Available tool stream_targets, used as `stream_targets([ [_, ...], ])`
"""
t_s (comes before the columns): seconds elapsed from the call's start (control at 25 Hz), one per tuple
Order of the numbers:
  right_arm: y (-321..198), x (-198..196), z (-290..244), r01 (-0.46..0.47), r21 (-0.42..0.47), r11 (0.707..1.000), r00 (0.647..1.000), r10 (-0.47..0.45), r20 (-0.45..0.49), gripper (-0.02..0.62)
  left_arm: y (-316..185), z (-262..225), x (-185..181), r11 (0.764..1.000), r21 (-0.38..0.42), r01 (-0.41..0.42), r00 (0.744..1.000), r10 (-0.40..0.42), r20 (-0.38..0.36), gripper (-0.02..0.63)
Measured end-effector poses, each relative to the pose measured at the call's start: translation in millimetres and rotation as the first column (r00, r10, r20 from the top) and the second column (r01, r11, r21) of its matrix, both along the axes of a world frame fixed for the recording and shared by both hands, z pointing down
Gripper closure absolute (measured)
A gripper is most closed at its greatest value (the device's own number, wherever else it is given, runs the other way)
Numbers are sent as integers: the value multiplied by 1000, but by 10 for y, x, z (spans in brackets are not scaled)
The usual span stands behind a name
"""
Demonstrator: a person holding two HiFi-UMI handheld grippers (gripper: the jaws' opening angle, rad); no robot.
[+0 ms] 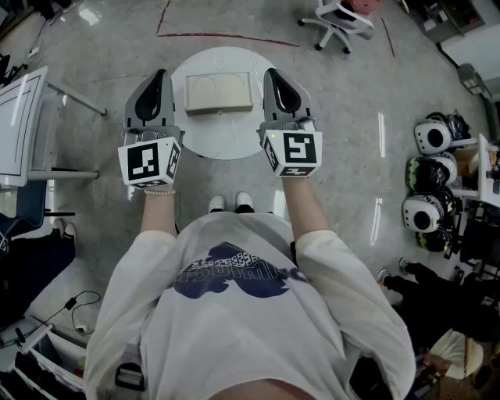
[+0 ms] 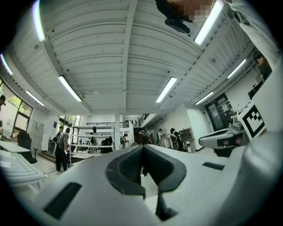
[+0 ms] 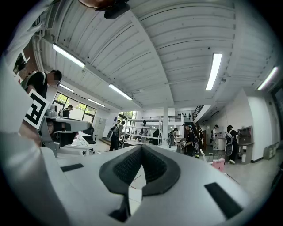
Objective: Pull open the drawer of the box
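A beige box (image 1: 219, 93) lies on a small round white table (image 1: 223, 137) in the head view, its drawer front facing me and closed. My left gripper (image 1: 159, 76) hovers over the table's left edge, beside the box, jaws shut and empty. My right gripper (image 1: 275, 75) hovers at the box's right side, also shut with nothing held. Both point away from me, roughly level. In the left gripper view the left gripper (image 2: 143, 147) has its tips together; the right gripper (image 3: 141, 148) looks the same in the right gripper view. Neither gripper view shows the box.
A desk with a monitor (image 1: 19, 129) stands at the left. Helmets on a rack (image 1: 428, 180) sit at the right. An office chair (image 1: 341, 19) stands beyond the table. Distant people and shelving (image 3: 146, 132) show in the gripper views. My feet (image 1: 230, 203) are just under the table's near edge.
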State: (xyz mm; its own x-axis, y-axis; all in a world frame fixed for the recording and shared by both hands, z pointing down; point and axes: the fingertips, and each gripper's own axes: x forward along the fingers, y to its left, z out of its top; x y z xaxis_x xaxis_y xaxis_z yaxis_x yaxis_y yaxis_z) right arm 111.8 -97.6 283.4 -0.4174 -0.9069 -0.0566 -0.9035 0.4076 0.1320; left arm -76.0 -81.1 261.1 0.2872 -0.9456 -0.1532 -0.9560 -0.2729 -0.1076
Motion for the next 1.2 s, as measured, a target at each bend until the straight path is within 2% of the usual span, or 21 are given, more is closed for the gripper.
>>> stream_targets([
  [0.44,25,34,25,12,-1,1000,1000,-12,-22,600,22,37,49,1000,-6,10,1000,-10,-2,600],
  [0.52,24,44,28,22,-6,1000,1000,-22,7,600,32,48,37,1000,-10,16,1000,-16,-4,600],
  [0.6,16,70,28,38,-16,999,996,-37,75,598,42,66,-3,1000,-17,20,1000,-20,-14,600],
  [0.72,-9,182,67,41,-43,998,990,-35,138,598,63,95,-24,1000,-25,-3,999,2,-40,597],
  [0.76,-22,220,98,43,-59,997,989,-34,144,527,74,103,-31,1000,-26,-7,999,6,-50,591],
  [0.8,-33,259,129,45,-76,996,988,-33,153,386,83,114,-43,1000,-28,-6,998,4,-59,554],
  [0.84,-43,304,157,44,-90,995,986,-29,163,341,91,132,-56,999,-35,-1,998,-1,-66,496],
  [1.0,-69,490,235,22,-116,993,986,-3,165,324,107,244,-72,997,-75,30,997,-35,-70,407],
  [1.2,-85,615,300,36,-140,990,986,-12,168,322,135,300,-9,993,-98,58,995,-66,-72,399],
])
